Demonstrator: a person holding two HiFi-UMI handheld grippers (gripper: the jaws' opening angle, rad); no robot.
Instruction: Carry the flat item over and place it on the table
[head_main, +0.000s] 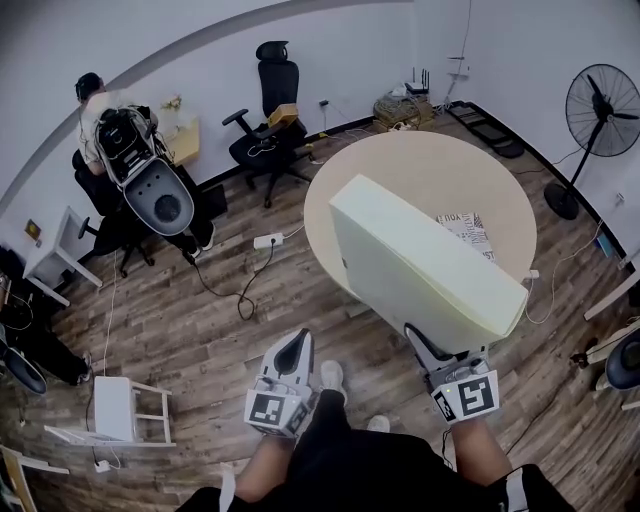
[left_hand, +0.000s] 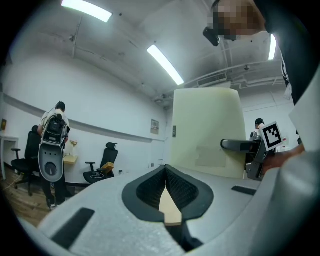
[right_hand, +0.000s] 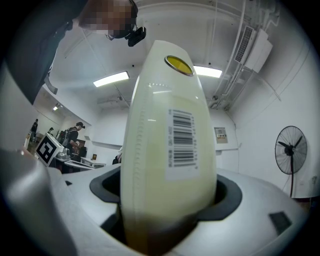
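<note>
1. Right gripper (head_main: 421, 346): jaws clamped on the near edge of the flat item (head_main: 420, 255), a thick cream pad. A barcode label (right_hand: 181, 137) sits on the gripped edge.
2. The pad is held on edge, tilted, rising away from the gripper. In the head view it overlaps the near side of the round table (head_main: 420, 160) and part of a printed sheet (head_main: 466, 229) there.
3. Left gripper (head_main: 296, 346): jaws together, nothing between them. It is left of the pad and clear of it.
4. Far right: a standing fan (head_main: 603, 108). Far left: a person (head_main: 96, 108) beside an office chair (head_main: 270, 112).
</note>
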